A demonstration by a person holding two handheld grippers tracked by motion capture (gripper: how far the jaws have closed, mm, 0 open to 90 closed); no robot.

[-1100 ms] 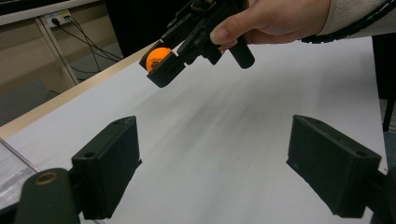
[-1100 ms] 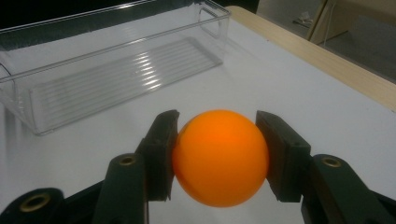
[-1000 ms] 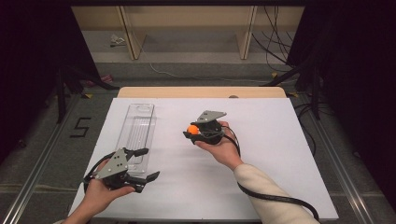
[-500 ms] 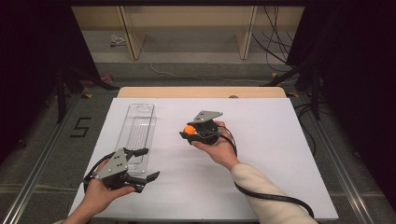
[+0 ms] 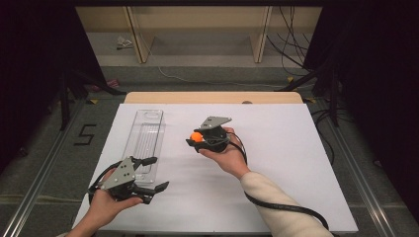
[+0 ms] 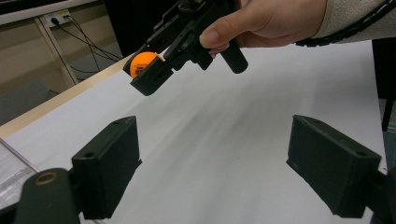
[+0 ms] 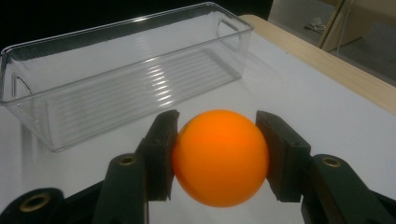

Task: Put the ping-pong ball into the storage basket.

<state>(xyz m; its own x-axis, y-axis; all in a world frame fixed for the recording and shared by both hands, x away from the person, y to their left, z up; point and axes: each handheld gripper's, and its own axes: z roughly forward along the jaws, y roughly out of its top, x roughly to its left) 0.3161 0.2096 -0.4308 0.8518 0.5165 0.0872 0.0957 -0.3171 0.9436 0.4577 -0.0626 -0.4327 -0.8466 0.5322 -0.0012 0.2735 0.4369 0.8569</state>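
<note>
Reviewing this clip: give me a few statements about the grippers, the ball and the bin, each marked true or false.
1. The right gripper is shut on the orange ball. True.
2. The clear plastic bin already holds a ball. False: it is empty.
3. The left gripper is open with nothing between its fingers. True.
4. The ball is resting on the white table. False: it is held above the table.
5. The bin lies on the person's right side of the table. False: it lies on the left, near the left gripper.
</note>
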